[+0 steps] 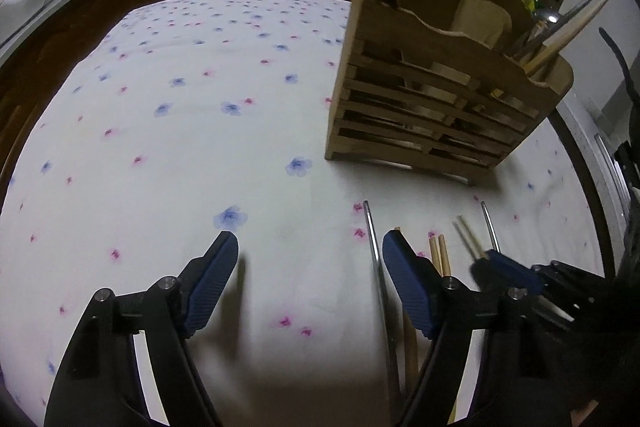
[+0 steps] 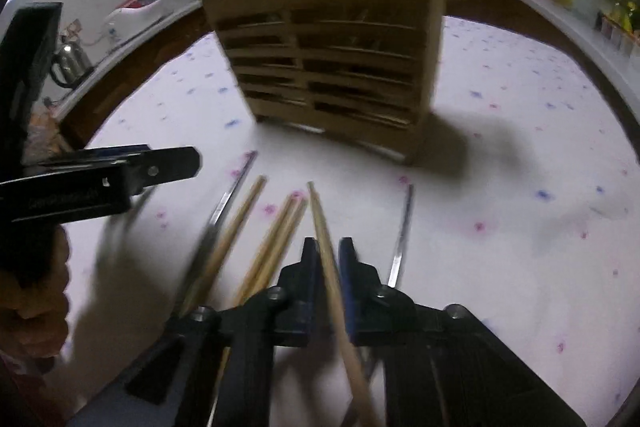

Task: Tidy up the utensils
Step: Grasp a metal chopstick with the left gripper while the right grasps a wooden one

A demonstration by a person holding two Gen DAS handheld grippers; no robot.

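Right gripper (image 2: 329, 247) closed narrow on a single pale wooden chopstick (image 2: 324, 235), ribbed blue pads (image 2: 347, 267) pinching the thin round shaft; tip pointing forward toward the wooden holder (image 2: 340, 67), long axis running back between the fingers and out the bottom of the right wrist view

Left gripper (image 1: 310, 247) spread wide, nothing between its blue textured pads (image 1: 212, 287), poised above the white cloth (image 1: 180, 147) printed with small blue and pink flowers

Holder: slatted light wood, box-shaped, scalloped top edge, standing upright on the cloth, long handles sticking up out of its compartments

Loose on the cloth near the grippers: more wooden chopsticks (image 2: 276, 239), slim and straight, lying roughly parallel with ends toward the holder, and two thin shiny metal handles (image 2: 402, 227), one either side of the wooden ones

Only from the left wrist: the held chopstick's far end (image 1: 466, 235) jutting past the right gripper (image 1: 486, 259), a cream-handled utensil (image 1: 572, 27) leaning out of the holder's corner compartment, broad bare cloth off to the left

Only from the right wrist: the grip itself, the left gripper's black finger (image 2: 160, 163) seen side-on, a metal kettle (image 2: 70, 61) on the counter behind; motion blur softening much of this view
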